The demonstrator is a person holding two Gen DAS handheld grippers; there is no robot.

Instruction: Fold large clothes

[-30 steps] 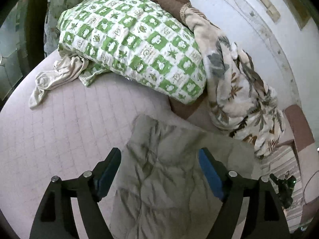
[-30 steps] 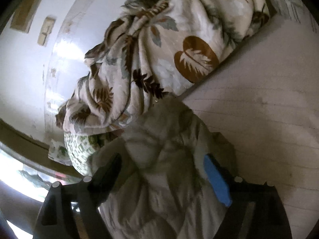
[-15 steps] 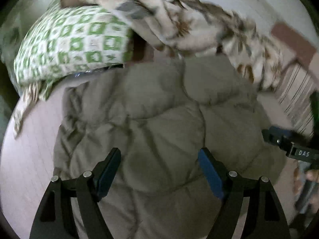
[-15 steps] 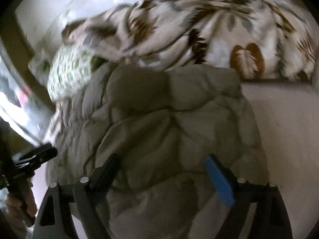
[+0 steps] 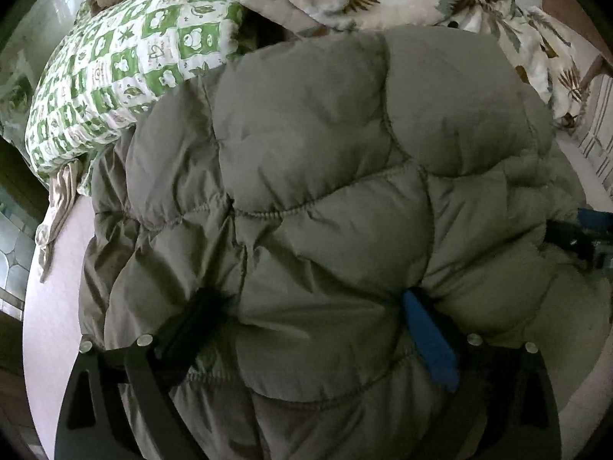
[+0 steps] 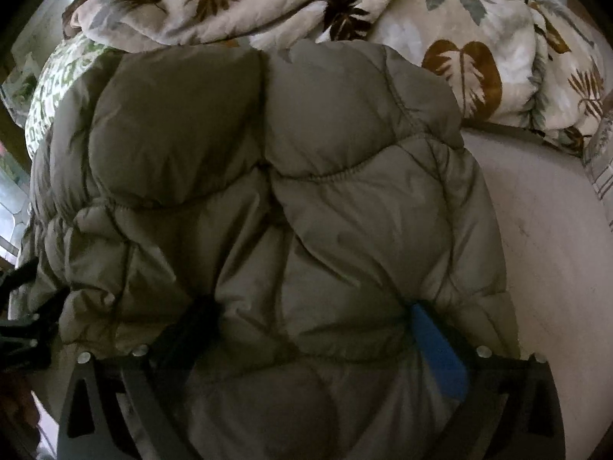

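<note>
on the bed, both tongs, left [image 5: 318, 308] and right [image 6: 310, 316], gape wide, seemingly pressing into the puffy jacket [image 5: 325, 176].

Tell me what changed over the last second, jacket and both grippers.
Both grippers, left gripper and right gripper, swung to face the bedding and closed in on the quilted grey jacket, which now fills both views. Their fingers stayed spread, sunk into it. The green checked pillow and leaf-print blanket stayed put.

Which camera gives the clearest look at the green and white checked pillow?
The left wrist view: the green and white checked pillow shows its printed squares plainly at upper left. The right wrist view catches only a blurred sliver behind the quilted grey jacket.
</note>
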